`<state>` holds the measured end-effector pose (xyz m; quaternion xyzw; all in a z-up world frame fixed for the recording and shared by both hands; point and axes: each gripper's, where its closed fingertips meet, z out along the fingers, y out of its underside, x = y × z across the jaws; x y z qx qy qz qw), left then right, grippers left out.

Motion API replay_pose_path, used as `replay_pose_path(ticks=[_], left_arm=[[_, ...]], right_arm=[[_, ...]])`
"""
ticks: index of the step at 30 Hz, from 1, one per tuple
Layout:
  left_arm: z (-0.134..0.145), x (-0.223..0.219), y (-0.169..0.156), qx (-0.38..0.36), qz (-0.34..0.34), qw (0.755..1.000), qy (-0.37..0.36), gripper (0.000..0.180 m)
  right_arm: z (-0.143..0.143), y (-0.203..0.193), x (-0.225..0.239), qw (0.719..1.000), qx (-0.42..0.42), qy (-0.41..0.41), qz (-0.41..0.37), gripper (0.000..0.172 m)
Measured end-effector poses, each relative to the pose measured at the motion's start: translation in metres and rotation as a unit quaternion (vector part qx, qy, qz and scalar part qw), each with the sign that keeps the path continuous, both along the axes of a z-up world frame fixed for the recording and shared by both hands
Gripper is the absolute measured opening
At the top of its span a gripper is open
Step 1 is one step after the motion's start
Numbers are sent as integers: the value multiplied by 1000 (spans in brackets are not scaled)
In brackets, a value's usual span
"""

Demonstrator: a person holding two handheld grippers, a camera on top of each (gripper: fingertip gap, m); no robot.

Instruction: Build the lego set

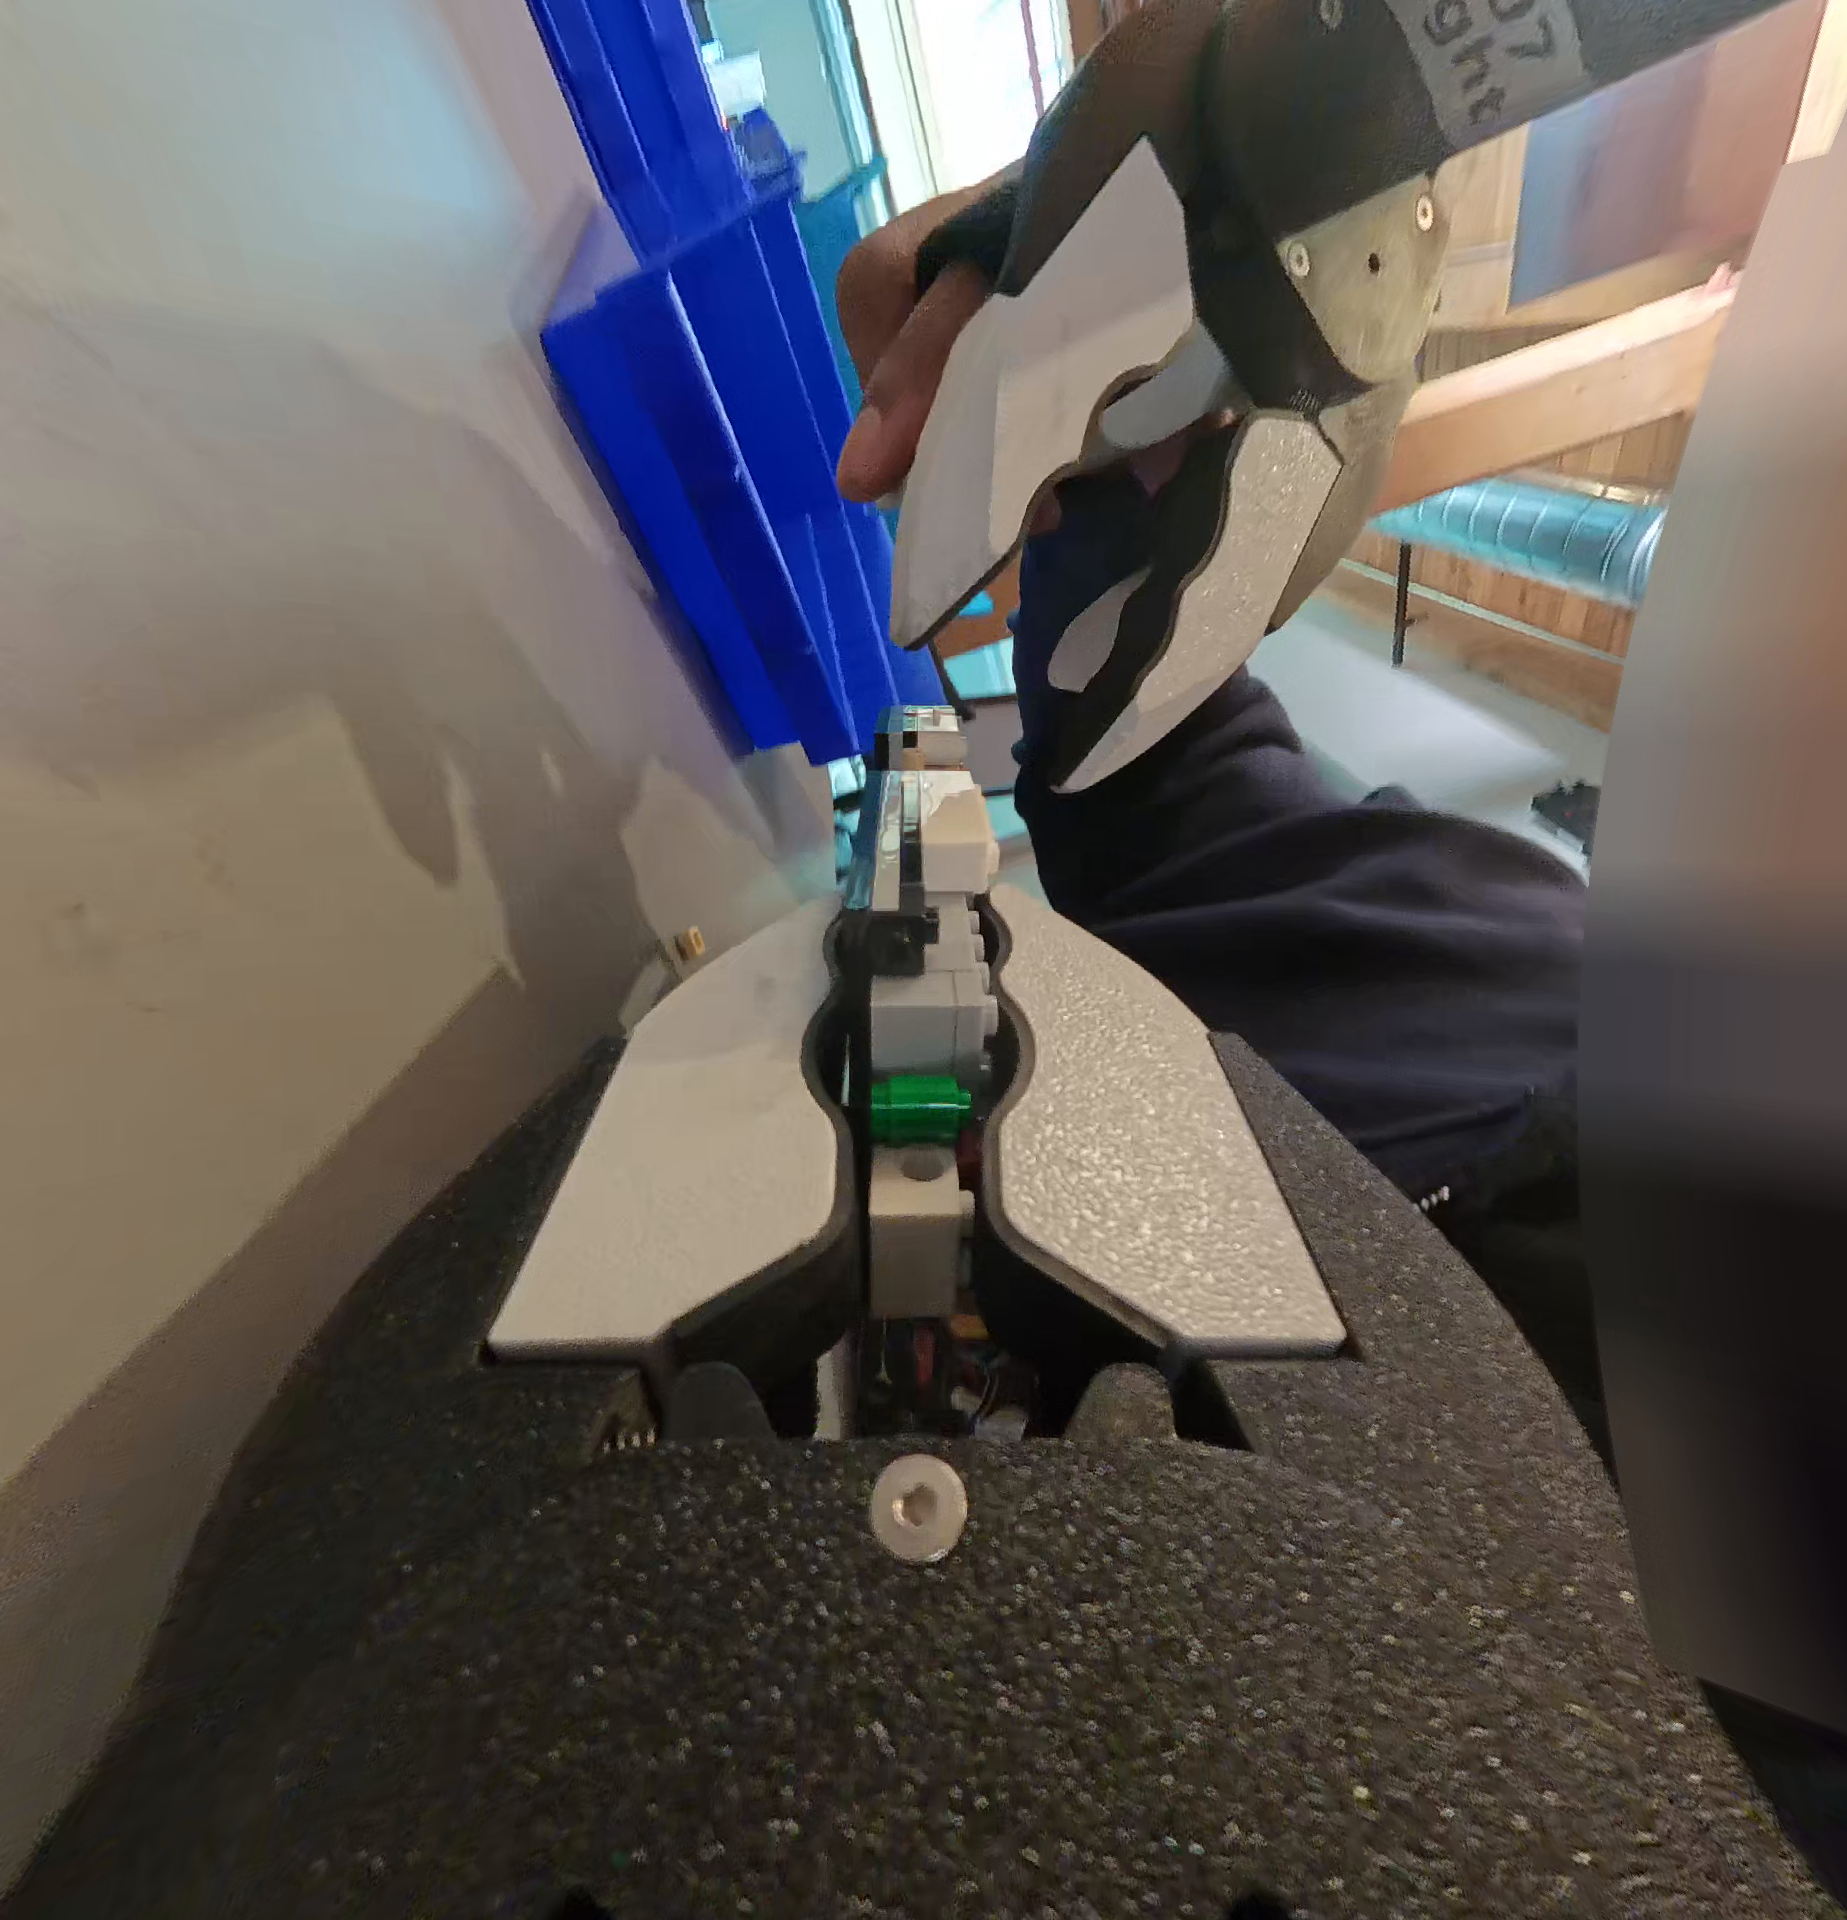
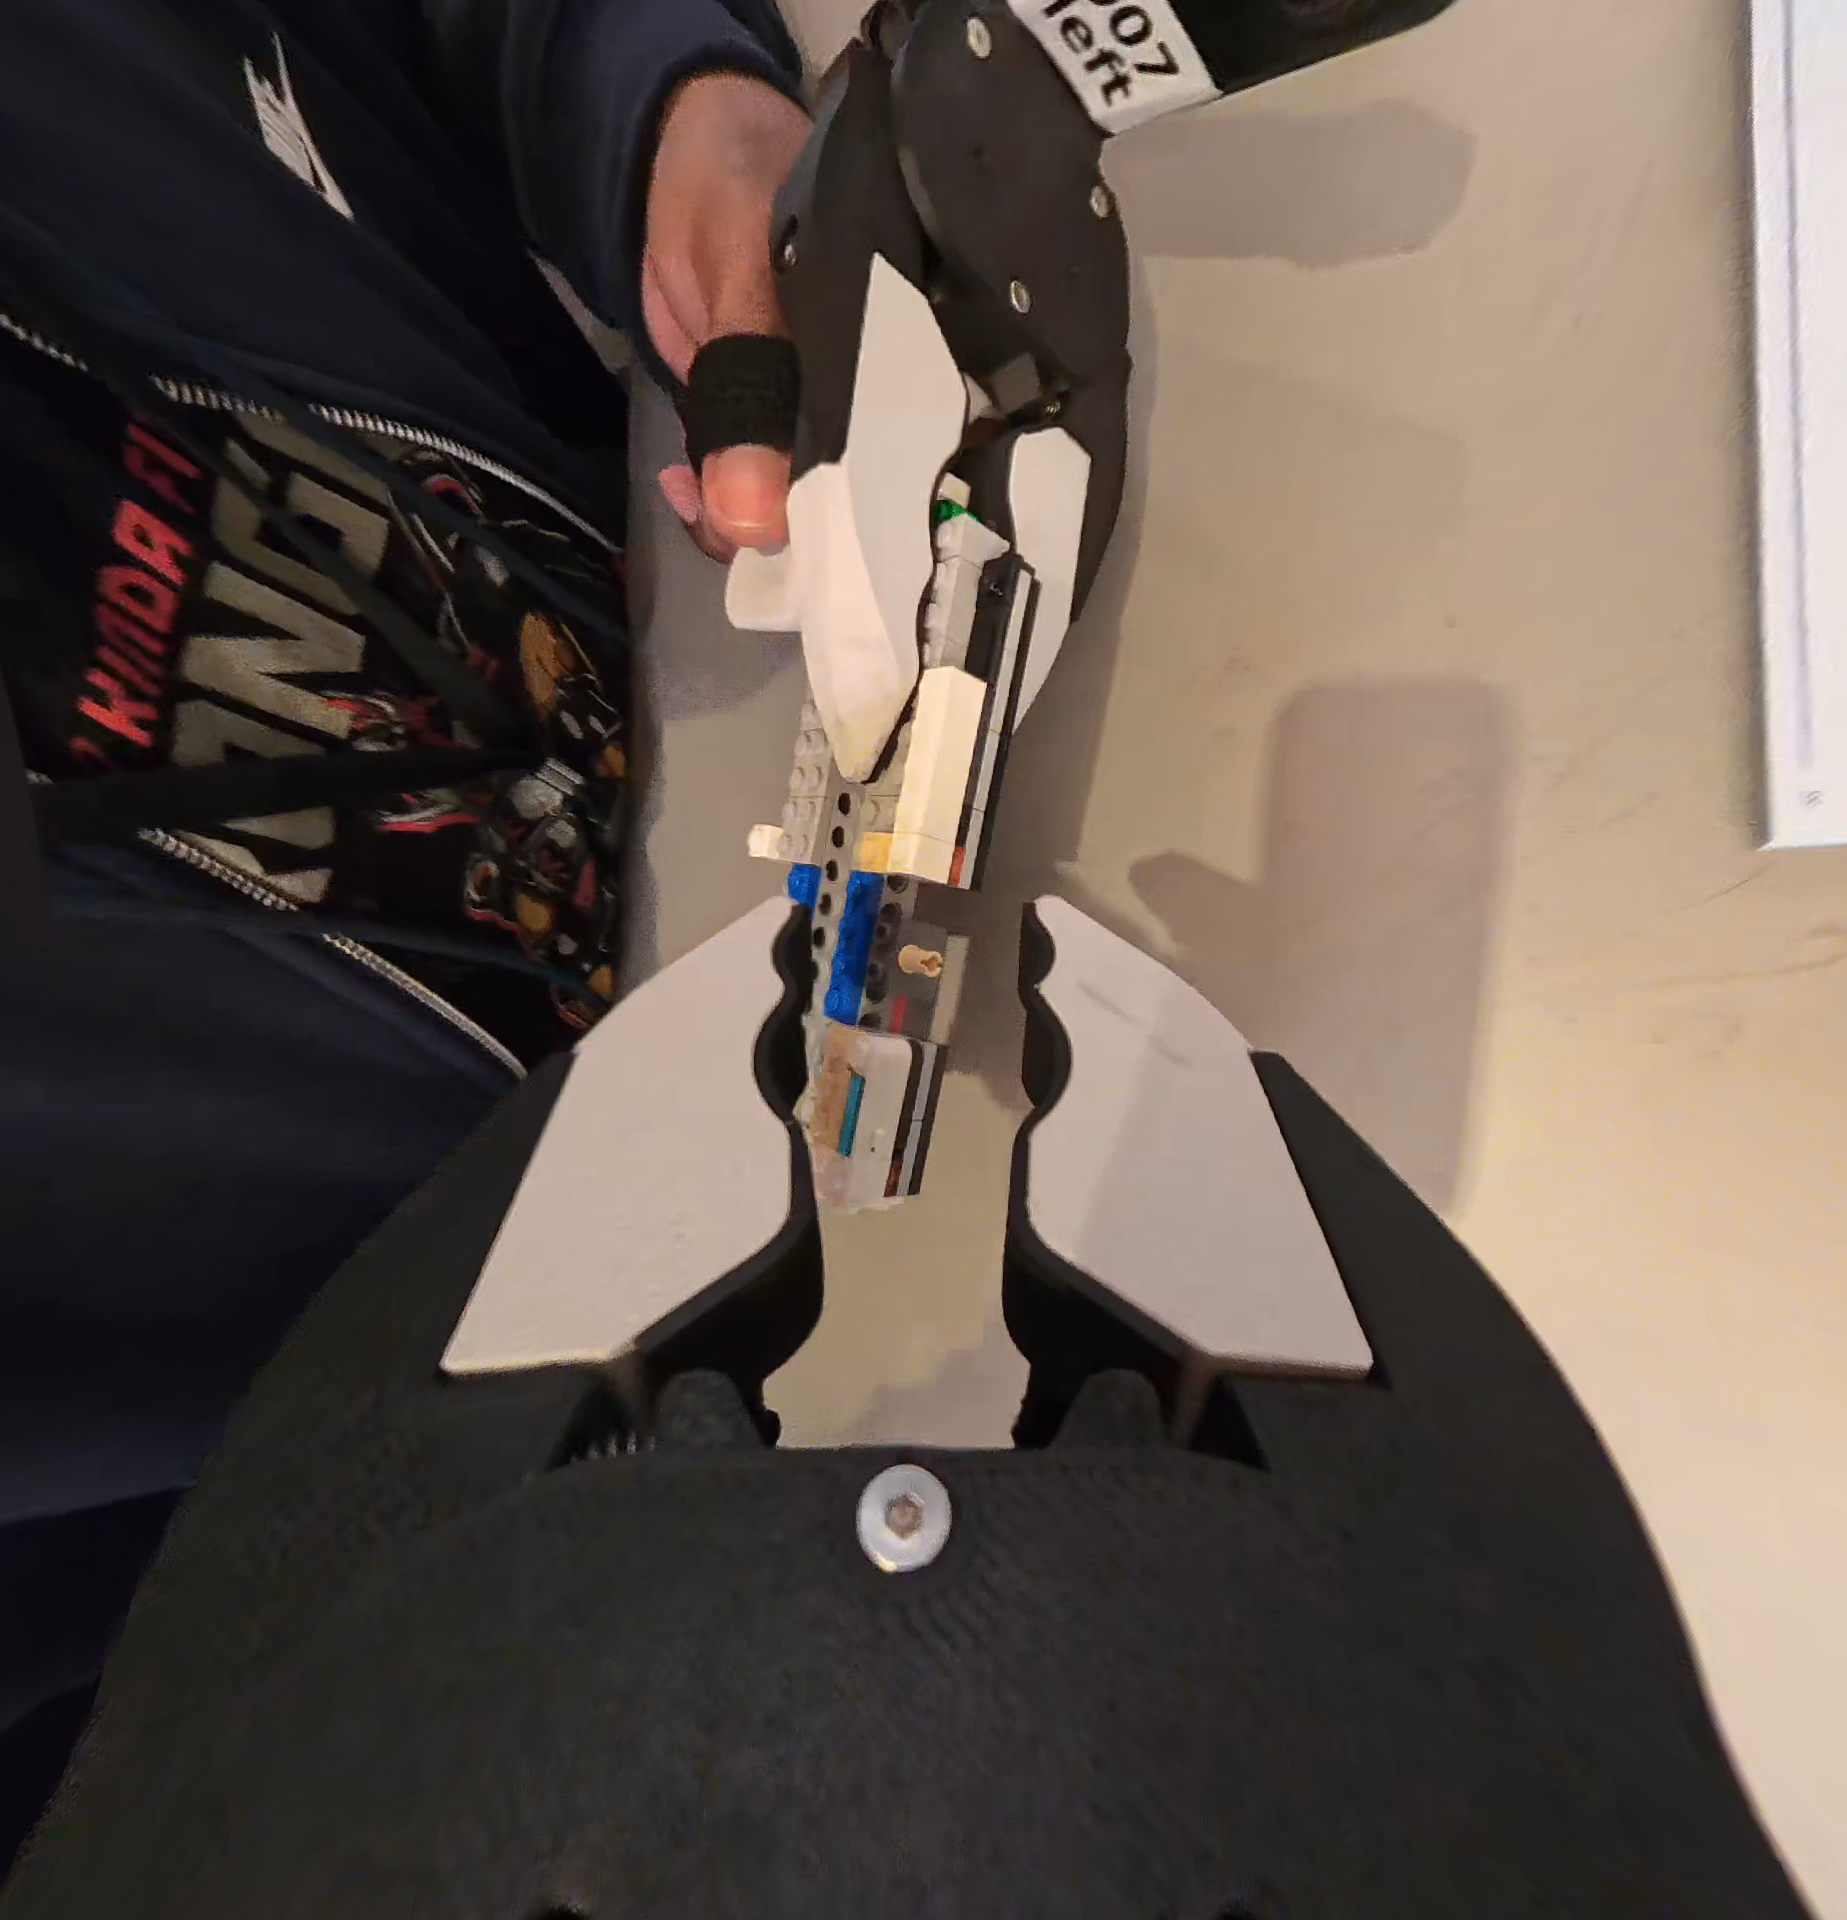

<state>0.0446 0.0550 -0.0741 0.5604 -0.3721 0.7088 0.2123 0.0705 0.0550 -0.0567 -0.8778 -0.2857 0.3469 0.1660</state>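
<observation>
My left gripper (image 1: 914, 914) is shut on a long toy-brick model (image 1: 924, 831) of grey, white, black and green bricks. The model sticks out forward past the fingertips. In the right wrist view the left gripper (image 2: 934, 727) comes down from the top, gripping the model (image 2: 940, 748) near its far end. The model's near end, with blue bricks and a tan pin, lies between the fingers of my right gripper (image 2: 908, 914). That gripper is open, with a clear gap on the right side. In the left wrist view the right gripper (image 1: 992, 707) hangs open over the model's tip.
A blue plastic bin (image 1: 711, 416) stands on the pale table (image 2: 1314, 623) behind the model. A white flat board (image 2: 1823, 416) lies at the table's right edge. A person in a dark hoodie (image 1: 1262, 935) is close by, a hand (image 2: 721, 312) on the left gripper. My left and right fingertips are right by each other.
</observation>
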Motion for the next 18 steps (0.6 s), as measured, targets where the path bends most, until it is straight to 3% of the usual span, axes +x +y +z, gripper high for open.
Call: replay_pose_path(ticks=[10, 18], left_arm=[[-4, -21, -12, -12, -112, 993, 22, 20], [0, -32, -2, -46, -134, 990, 18, 20]], right_arm=[[-17, -35, -27, 987, 6, 56, -148, 46], [-20, -38, -34, 961, 39, 145, -231, 47]])
